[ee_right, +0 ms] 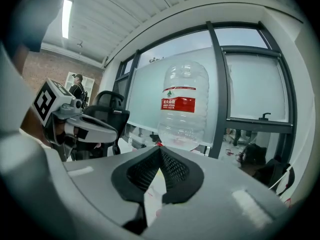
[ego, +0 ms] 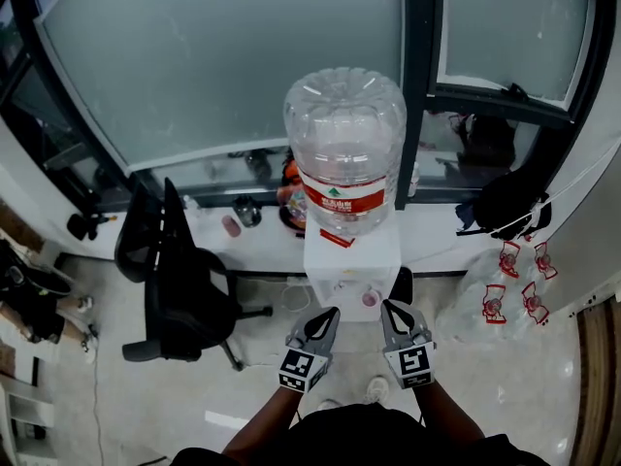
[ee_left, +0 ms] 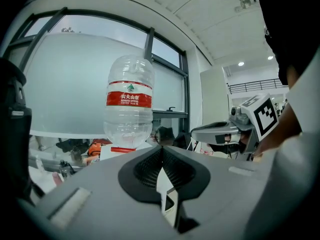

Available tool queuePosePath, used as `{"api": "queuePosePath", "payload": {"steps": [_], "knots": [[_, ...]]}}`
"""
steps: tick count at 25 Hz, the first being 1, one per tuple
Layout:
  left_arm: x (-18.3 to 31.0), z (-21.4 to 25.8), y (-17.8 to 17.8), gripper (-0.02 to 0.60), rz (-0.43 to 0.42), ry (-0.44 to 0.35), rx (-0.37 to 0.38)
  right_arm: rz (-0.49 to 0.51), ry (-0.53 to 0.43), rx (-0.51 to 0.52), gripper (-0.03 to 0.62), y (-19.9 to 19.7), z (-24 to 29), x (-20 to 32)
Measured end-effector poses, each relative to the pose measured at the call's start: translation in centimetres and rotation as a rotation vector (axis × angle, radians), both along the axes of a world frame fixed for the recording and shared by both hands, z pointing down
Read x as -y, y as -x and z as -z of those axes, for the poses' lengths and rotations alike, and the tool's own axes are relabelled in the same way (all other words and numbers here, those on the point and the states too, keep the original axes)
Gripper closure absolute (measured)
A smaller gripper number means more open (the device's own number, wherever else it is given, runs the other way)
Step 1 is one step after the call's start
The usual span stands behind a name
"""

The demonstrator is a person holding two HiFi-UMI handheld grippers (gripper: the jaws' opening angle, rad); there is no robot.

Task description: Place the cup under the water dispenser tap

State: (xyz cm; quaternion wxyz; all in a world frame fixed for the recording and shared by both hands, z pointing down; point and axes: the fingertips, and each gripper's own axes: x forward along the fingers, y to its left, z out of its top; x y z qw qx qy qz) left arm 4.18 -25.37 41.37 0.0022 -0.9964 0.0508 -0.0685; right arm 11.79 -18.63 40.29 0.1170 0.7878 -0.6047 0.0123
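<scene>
With no cup in hand, a blind reach at the water dispenser (ego: 351, 265) could bump its taps. A pink vessel (ego: 231, 225), possibly the cup, stands mid-bench (ego: 209, 236), left of the dispenser. Left claw (ego: 328, 316) and right claw (ego: 389, 309) hover fully closed, both empty.

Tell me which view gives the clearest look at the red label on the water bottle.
The left gripper view: the red label faces the camera, largest and level. The right gripper view shows the label front-on too, but smaller. The head view sees it from steeply above, foreshortened.
</scene>
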Motion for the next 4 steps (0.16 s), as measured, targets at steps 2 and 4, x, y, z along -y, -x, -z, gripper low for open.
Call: {"api": "queuePosePath", "payload": {"steps": [2,4], "knots": [[-0.21,-0.01,-0.17,0.565,-0.004,0.001,-0.003,-0.008,-0.018,0.014,0.592,-0.05,-0.02,-0.14],[-0.44,-0.08,-0.27,0.565,-0.006,0.003,-0.006,-0.015,-0.03,0.031,0.592,-0.02,-0.19,-0.28]]}}
